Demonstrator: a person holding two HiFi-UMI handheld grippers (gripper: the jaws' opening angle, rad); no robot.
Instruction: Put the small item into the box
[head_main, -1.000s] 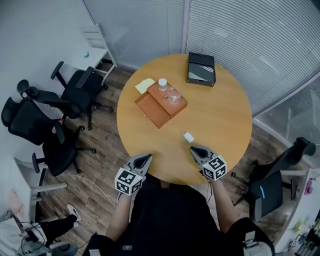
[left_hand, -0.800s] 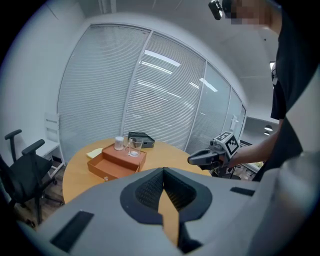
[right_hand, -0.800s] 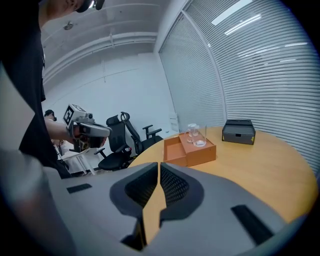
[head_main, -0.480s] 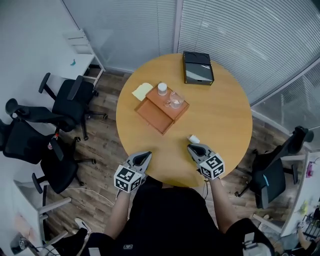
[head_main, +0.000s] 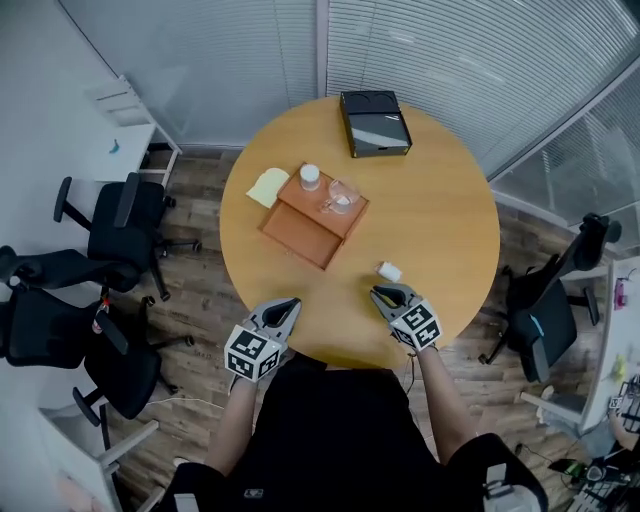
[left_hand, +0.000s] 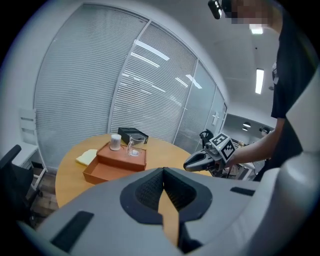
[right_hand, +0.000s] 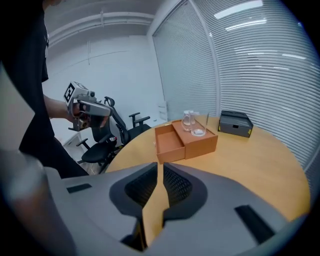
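Quick rundown, taken from the head view with 12 o'clock being the far edge of the round wooden table (head_main: 440, 215). The small item (head_main: 389, 271), a little white cylinder lying on its side, is seen on the bare tabletop at roughly 5 o'clock from the centre. It's parked just past the tips of the right gripper (head_main: 378, 292), at about that gripper's 1 o'clock, and no contact can be made out.

The right gripper is held over the table edge at about 5 o'clock, its jaws pressed together with nothing pinched between them. Same deal for the left gripper (head_main: 290, 303) over at 7 o'clock: jaws closed, nothing held.

The box (head_main: 300, 228), orange, is found at around 10 o'clock from the centre, well apart from the small item. Its open tray half is turned toward 7 o'clock and its lidded half toward 1 o'clock. A glass (head_main: 342, 196) and a white jar (head_main: 310, 177) are stood upright on the lidded half. A yellow pad (head_main: 267, 186) is laid just beside the box at its 10 o'clock. A black case (head_main: 375, 124) is set at the 12 o'clock rim. Office chairs (head_main: 110, 225) are scattered off toward 9 o'clock.
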